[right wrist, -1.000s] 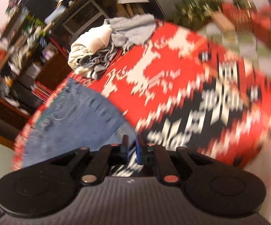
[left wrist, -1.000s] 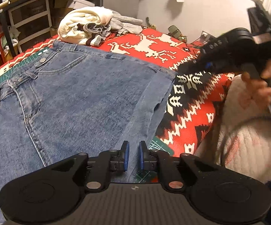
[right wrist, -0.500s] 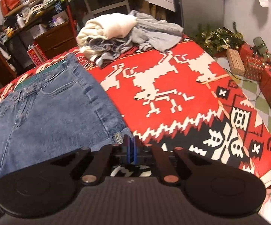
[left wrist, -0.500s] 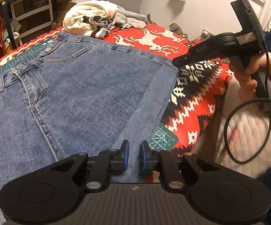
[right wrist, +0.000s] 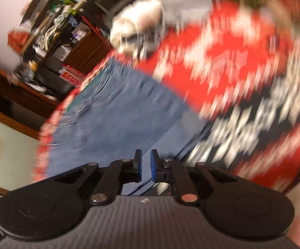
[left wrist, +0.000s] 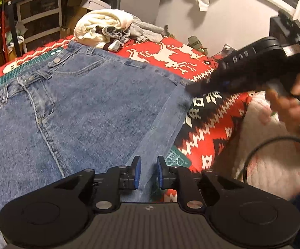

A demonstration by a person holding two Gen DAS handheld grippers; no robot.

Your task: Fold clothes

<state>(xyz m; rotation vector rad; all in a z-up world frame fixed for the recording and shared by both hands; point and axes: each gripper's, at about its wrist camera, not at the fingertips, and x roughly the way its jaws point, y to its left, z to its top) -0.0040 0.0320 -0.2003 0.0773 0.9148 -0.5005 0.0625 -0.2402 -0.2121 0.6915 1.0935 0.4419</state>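
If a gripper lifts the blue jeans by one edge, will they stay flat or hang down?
The jeans lie flat in a folded layer on the red patterned blanket, so they will likely droop instead of staying stiff. The denim looks thick with heavy seams, probably weighty for a small pinch. The left gripper stands open over the folded edge.

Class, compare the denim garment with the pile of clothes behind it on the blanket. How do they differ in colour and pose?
The denim garment lies spread flat; the pile of clothes is bunched in a heap. The denim is one blue piece; the pile mixes cream and grey pieces. Both rest on the red patterned blanket.
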